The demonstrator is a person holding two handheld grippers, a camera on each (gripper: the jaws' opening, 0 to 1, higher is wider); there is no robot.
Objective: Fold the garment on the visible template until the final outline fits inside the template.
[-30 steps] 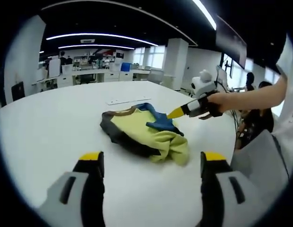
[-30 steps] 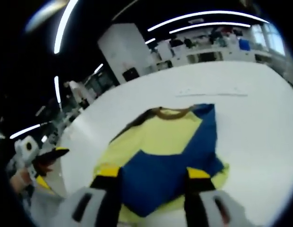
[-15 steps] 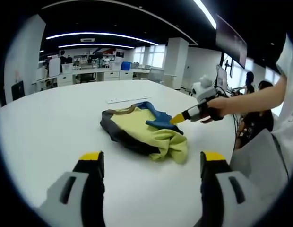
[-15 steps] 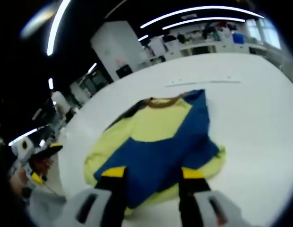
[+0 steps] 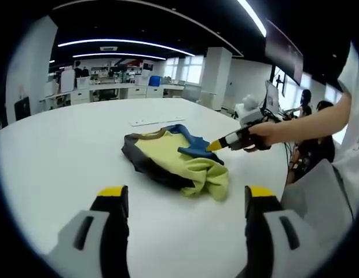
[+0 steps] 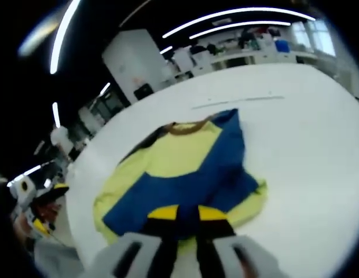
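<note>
A yellow garment [image 5: 168,153] with a blue panel, dark sides and a brown collar lies bunched on the white table [image 5: 58,150]. My left gripper [image 5: 186,192] hangs open over the near table, short of the garment and holding nothing. My right gripper [image 5: 217,144] reaches in from the right, its yellow tips at the blue fabric [image 5: 197,149]. From the right gripper view, the garment [image 6: 173,159] spreads out ahead. My right gripper [image 6: 187,213] has its jaws drawn close on the near edge of the blue panel [image 6: 208,174]. My left gripper [image 6: 49,205] shows at the far left.
A thin pale strip [image 5: 149,122] lies on the table beyond the collar, also visible as a strip [image 6: 237,102] in the right gripper view. A person's arm [image 5: 307,123] stretches in from the right, with seated people [image 5: 318,113] behind. Desks and a white pillar [image 5: 216,78] stand far back.
My right gripper's jaws have closed in from wide apart onto the blue fabric at the garment's near edge. My left gripper has stayed where it was.
</note>
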